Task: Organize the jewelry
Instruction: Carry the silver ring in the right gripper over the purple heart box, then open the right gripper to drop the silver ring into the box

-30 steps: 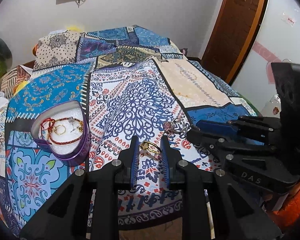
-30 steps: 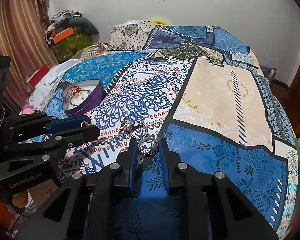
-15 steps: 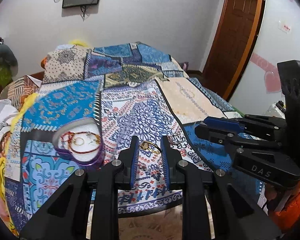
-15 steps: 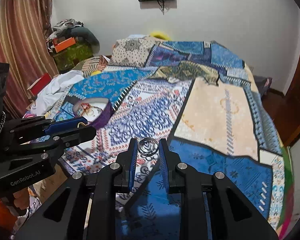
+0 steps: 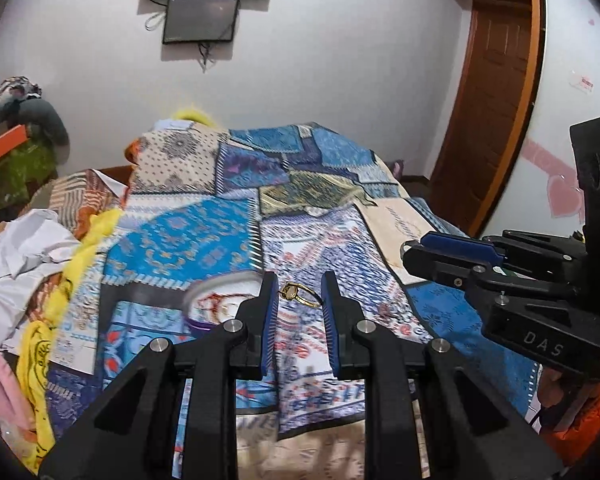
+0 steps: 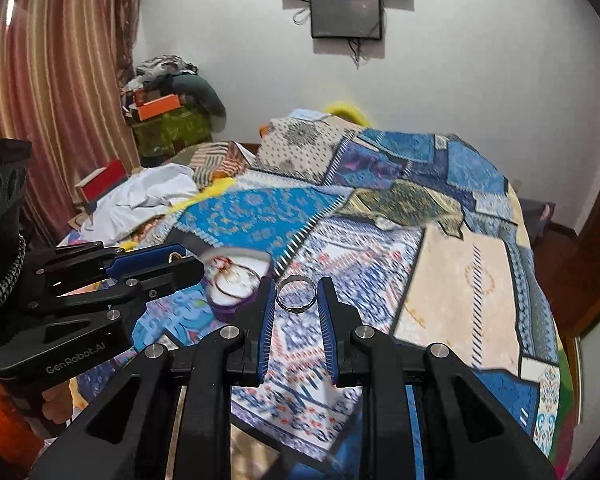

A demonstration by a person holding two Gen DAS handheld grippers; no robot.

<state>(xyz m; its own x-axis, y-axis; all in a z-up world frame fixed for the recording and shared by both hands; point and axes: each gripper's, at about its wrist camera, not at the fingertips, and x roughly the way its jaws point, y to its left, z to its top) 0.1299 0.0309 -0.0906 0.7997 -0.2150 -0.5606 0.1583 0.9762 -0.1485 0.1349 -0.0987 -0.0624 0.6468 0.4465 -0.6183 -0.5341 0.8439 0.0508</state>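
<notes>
My left gripper is shut on a thin gold ring and holds it in the air above the bed. My right gripper is shut on a wide silver ring, also lifted. A purple heart-shaped box with a white lining lies on the patterned bedspread; it holds red bead strands and gold pieces. In the left wrist view the box is just left of my left finger, partly hidden by it. The right gripper shows at the right of the left wrist view, the left gripper at the left of the right wrist view.
A blue patchwork bedspread covers the bed. Crumpled white cloth and yellow fabric lie at its left edge. A striped curtain, piled clothes, a wooden door and a wall screen surround it.
Both grippers have risen from the bedspread with their rings and tilted up; the bed and box now sit lower and farther in view, and more of the wall shows.
</notes>
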